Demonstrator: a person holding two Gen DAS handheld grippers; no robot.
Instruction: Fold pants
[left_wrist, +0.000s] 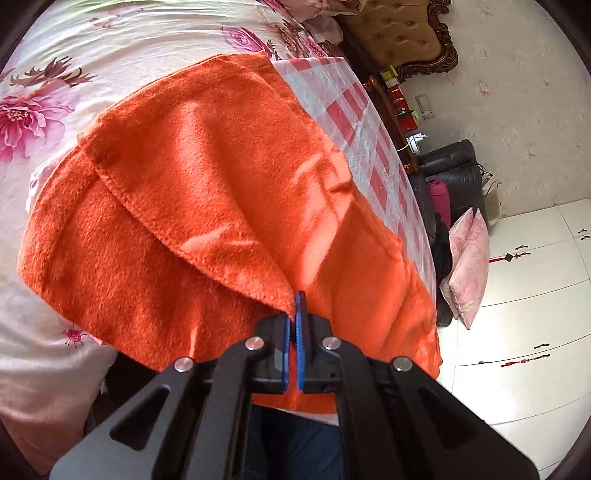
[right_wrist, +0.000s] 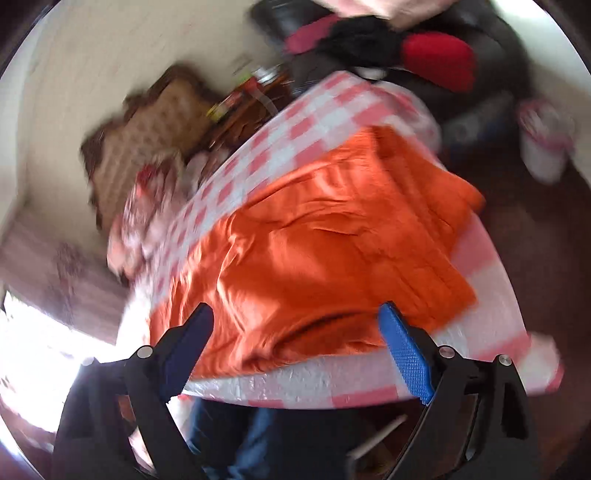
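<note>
A bed with a flowered cover (left_wrist: 122, 33) fills the far side of the left wrist view, and over its near part lies a red-and-white checked sheet (left_wrist: 364, 122). No brand, label or readable writing shows on any of them.

The orange pants (left_wrist: 207, 177) lie spread on the checked sheet and partly on the flowered cover. In the left wrist view their long axis runs from the upper centre down towards the lower right, and one hemmed layer is folded over the rest, its edge slanting from the upper left down to a corner at the gripper tips. In the right wrist view the pants (right_wrist: 332, 240) stretch from lower left to upper right, wrinkled; that picture is smeared, so which end is the waist is probably not safe to call.

The left gripper (left_wrist: 296, 310) has its blue pads pressed together on that folded corner of the pants.

The right gripper (right_wrist: 299, 317) stands with its jaws wide apart above the near edge of the pants, gripping nothing.
</note>
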